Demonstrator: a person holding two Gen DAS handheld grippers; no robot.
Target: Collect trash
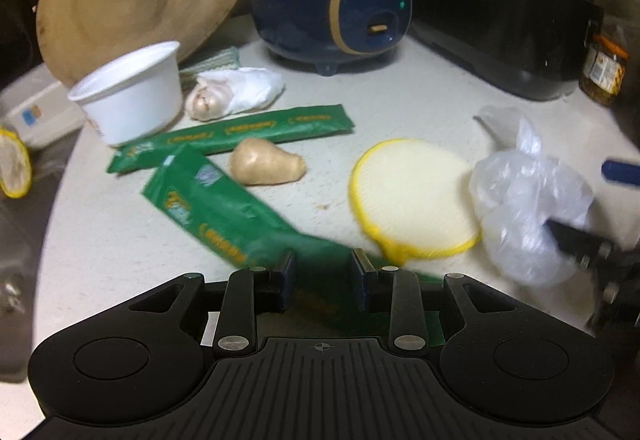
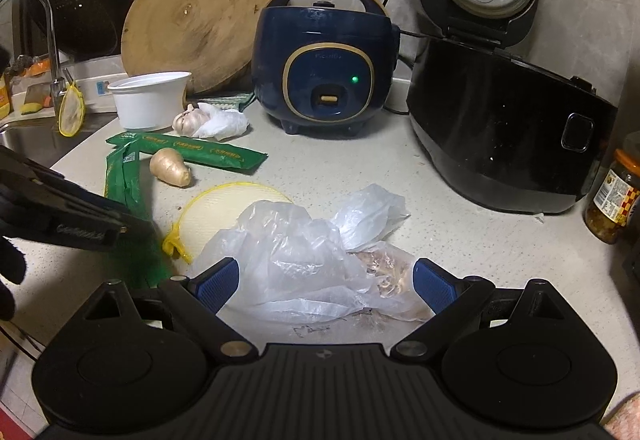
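Note:
My left gripper (image 1: pixel 322 272) is partly open, and the near end of a green wrapper (image 1: pixel 224 211) lies between its pads. A second green wrapper (image 1: pixel 240 133) lies behind it. My right gripper (image 2: pixel 326 280) is wide open around a crumpled clear plastic bag (image 2: pixel 296 252), one pad on each side, not pressing it. The bag also shows in the left wrist view (image 1: pixel 524 195). A white paper cup (image 1: pixel 132 95) and a white crumpled wrap (image 1: pixel 256 87) holding garlic sit at the back left.
A ginger piece (image 1: pixel 266 161) and a yellow-rimmed mesh strainer (image 1: pixel 412 195) lie mid-counter. A blue rice cooker (image 2: pixel 324 71), a black cooker (image 2: pixel 504 127) with open lid, a round wooden board (image 2: pixel 196 19) and a jar (image 2: pixel 612 199) line the back. A sink (image 2: pixel 28 139) is left.

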